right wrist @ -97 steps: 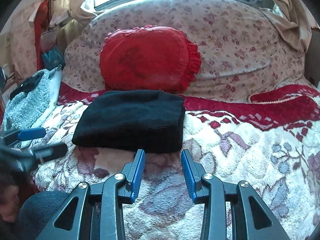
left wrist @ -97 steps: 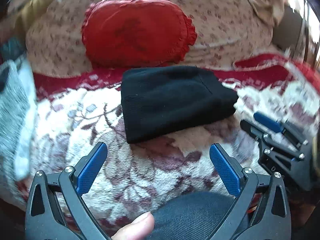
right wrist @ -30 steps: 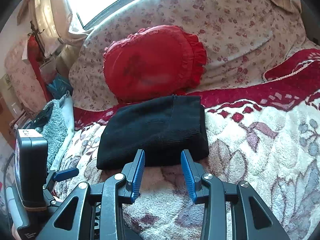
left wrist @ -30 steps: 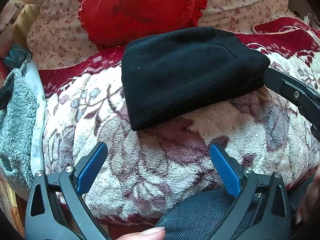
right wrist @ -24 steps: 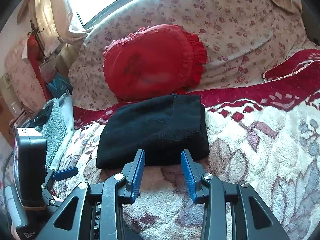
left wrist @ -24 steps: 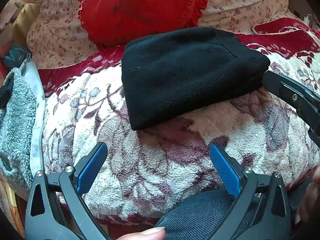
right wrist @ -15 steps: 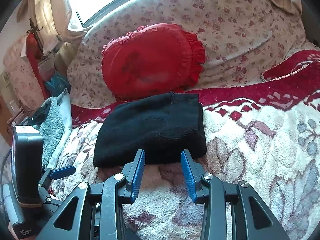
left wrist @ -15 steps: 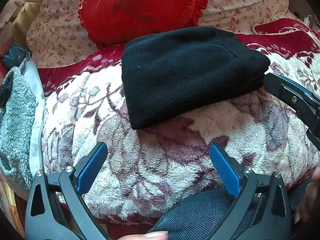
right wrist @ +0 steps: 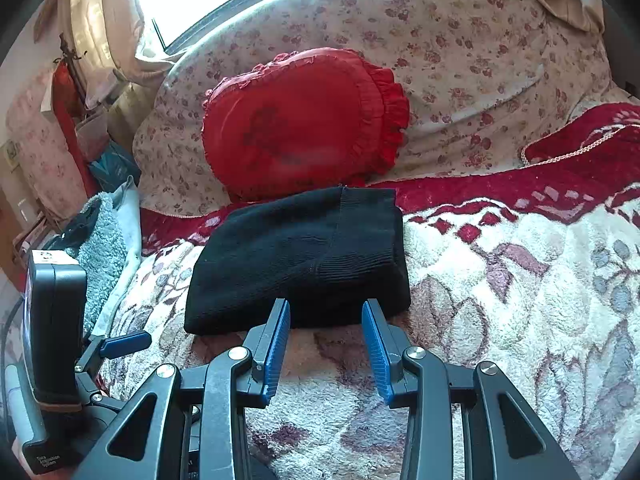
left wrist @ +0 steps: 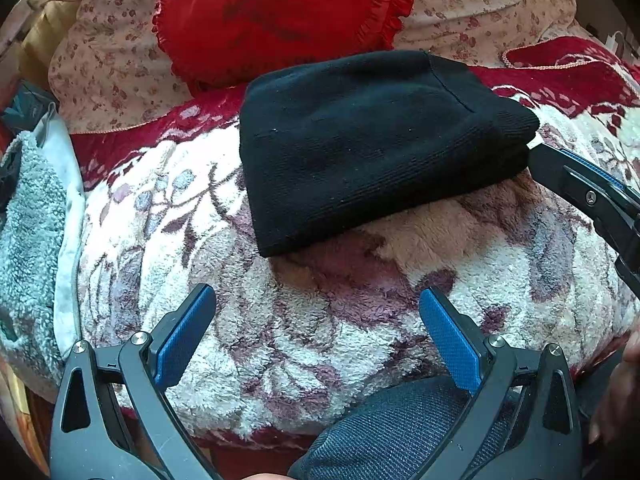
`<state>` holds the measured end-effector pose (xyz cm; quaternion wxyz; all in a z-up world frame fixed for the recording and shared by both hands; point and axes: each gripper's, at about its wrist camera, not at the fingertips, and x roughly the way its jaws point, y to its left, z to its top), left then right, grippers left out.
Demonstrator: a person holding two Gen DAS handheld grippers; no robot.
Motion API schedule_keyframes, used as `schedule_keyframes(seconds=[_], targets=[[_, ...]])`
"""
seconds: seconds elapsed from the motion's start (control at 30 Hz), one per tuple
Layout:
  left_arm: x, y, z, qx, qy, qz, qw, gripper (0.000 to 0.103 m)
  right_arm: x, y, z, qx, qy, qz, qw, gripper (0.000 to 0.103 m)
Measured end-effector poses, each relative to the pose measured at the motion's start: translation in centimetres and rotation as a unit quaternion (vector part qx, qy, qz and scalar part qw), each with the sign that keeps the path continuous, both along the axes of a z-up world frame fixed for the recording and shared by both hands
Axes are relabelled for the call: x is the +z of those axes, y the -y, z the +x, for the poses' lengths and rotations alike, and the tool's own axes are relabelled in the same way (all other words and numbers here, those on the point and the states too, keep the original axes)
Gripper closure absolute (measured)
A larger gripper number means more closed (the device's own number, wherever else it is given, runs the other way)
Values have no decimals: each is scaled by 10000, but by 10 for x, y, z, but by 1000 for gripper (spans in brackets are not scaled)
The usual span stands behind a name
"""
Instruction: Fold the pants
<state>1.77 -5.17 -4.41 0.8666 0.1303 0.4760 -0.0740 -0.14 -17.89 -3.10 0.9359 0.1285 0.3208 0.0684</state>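
Observation:
Black pants [left wrist: 368, 144] lie folded into a compact rectangle on a fluffy floral blanket [left wrist: 360, 288], just in front of a red ruffled cushion [left wrist: 280, 16]. My left gripper [left wrist: 316, 300] hovers wide open over the blanket, short of the pants, with nothing between its blue pads. In the right wrist view the pants [right wrist: 304, 256] sit straight ahead, and my right gripper [right wrist: 325, 312] stands partly open with its tips at the pants' near edge, gripping nothing. The right gripper's fingers [left wrist: 580, 188] show at the right edge of the left wrist view, beside the pants' corner.
A grey-blue towel [left wrist: 28, 236] lies at the blanket's left edge. A floral bolster [right wrist: 460, 60] rises behind the cushion under a bright window. A denim-clad knee [left wrist: 384, 432] sits below the left gripper. The left gripper's camera block [right wrist: 52, 328] stands at the left of the right wrist view.
Since three seconds ago both grippers have moved closer to the folded pants. Over the last second nothing has visibly moved.

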Motion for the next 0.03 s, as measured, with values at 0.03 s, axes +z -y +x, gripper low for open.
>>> schedule_keyframes(seconds=[0.03], targets=[[0, 1, -1, -23, 23, 30, 10000, 1, 0, 0, 0, -3, 0, -4, 10000, 67]])
